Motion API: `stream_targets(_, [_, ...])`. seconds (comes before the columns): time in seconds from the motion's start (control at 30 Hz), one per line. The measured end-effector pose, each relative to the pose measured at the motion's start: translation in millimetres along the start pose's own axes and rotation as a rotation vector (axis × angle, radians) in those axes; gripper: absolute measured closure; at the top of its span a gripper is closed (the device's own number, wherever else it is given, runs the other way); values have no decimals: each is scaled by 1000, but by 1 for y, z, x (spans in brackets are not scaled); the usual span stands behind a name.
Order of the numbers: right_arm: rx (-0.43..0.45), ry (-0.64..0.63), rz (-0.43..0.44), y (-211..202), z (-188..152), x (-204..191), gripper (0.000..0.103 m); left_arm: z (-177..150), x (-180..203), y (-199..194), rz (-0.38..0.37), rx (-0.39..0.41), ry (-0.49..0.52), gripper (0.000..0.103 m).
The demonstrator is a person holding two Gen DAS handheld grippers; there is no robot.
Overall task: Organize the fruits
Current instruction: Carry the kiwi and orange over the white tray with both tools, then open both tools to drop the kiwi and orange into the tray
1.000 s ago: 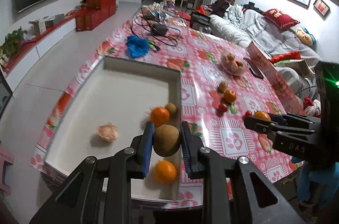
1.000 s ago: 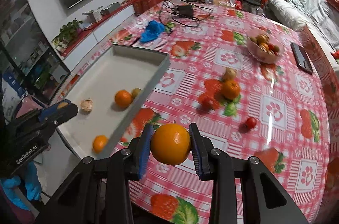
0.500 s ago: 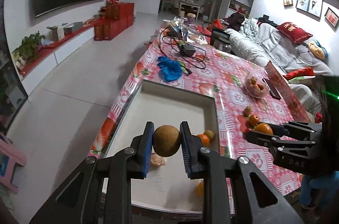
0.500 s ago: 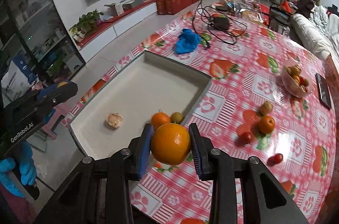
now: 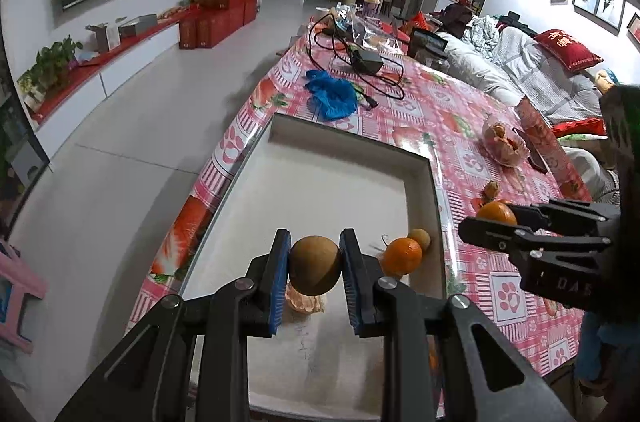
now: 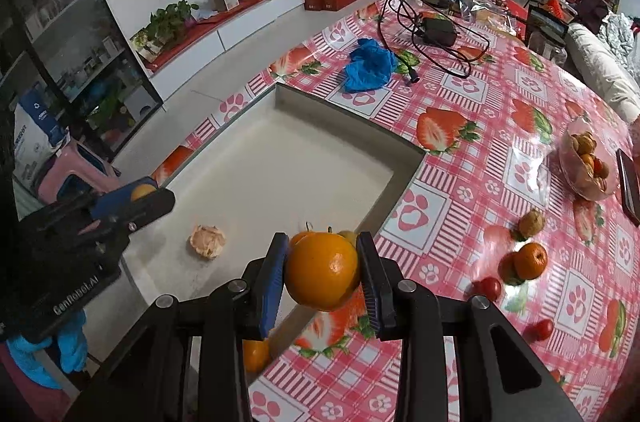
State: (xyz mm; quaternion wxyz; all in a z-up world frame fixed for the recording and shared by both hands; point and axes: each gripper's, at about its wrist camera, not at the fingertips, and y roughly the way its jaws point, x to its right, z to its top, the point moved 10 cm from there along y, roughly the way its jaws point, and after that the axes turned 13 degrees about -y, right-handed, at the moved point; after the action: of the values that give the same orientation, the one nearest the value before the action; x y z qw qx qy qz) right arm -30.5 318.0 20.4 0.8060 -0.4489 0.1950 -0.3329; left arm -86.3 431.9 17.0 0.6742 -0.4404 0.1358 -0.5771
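My left gripper [image 5: 315, 264] is shut on a brown round fruit [image 5: 315, 265] and holds it above the near part of the white tray [image 5: 344, 142]. My right gripper [image 6: 322, 276] is shut on an orange [image 6: 321, 276] above the tray's right wall [image 6: 396, 178]; it also shows in the left wrist view [image 5: 464, 222]. In the tray lie an orange [image 5: 401, 256], a small brownish fruit [image 5: 419, 239] and a piece of peel [image 6: 207, 241]. Another orange [image 6: 255, 355] lies at the tray's near corner.
On the red patterned tablecloth lie an orange [image 6: 530, 260], a brown fruit [image 6: 532, 222] and small red tomatoes [image 6: 490, 288]. A clear bowl of fruit [image 6: 586, 162], a phone [image 6: 630, 182], a blue cloth [image 6: 370, 64] and black cables [image 6: 436, 30] lie farther back.
Both grippers have risen and pulled back from the table with their fruits still held; the tray and table now look lower and farther away.
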Motion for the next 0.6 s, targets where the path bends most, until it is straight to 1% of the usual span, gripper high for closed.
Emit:
stream_targets(0.13, [-10,-12,8,13,12,0,67,0,1,17,6,-25,-15,76])
stream_targets(0.3, [-31,-19,21,35,23,-1,67,2,2,36,19,-46,-8,76])
stream_targets(0.37, [-45,-17,30,45,24,-2,67,2,2,43,35,-51,0,76])
stream_targets(0.6, [-85,5,47,70,18,5,67,-1,1,66,51,-83,6,76])
